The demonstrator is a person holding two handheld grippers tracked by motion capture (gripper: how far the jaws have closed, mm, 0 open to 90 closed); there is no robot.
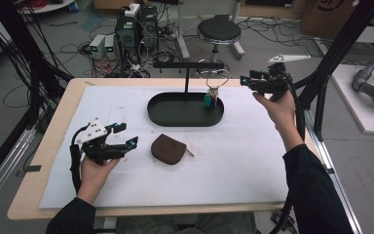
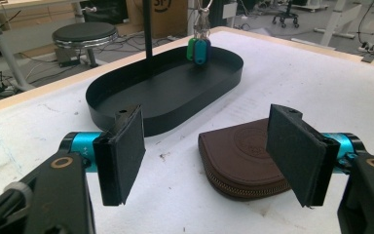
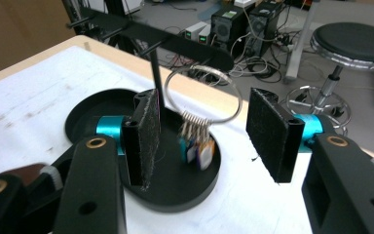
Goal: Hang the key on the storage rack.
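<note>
High view layout: black oval tray (image 1: 185, 116) sits at the far middle of the table (image 1: 39, 146), with a T-shaped stand (image 1: 187, 66) rising from it; brown zip pouch (image 1: 168, 148) lies nearer the person, just in front of the tray and apart from it.
Key ring: a large metal ring (image 1: 217, 78) hangs off the stand's right arm, so its keys and coloured tags (image 1: 210, 101) dangle down into the right end of the tray, free of the tray wall as far as I can tell.
Right claw (image 1: 246, 80): released, holding nothing, raised to the ring's height just to its right; in the right gripper view the ring (image 3: 202, 97) is framed between the 2 pads (image 3: 146, 136), though it lies beyond them and untouched. Judged reason: lined up to pinch the ring and lift it off the arm.
Left claw (image 1: 128, 135): released and empty, low over the table just left of the pouch; in the left gripper view the pouch (image 2: 243, 158) lies past the spread pads (image 2: 126, 151), zip edge toward the camera. Judged reason: waiting beside the pouch to steady or open it.
Pouch state: looks zipped shut, lying flat.
White mat (image 1: 253, 161): covers the table under everything, giving a plain working surface.
</note>
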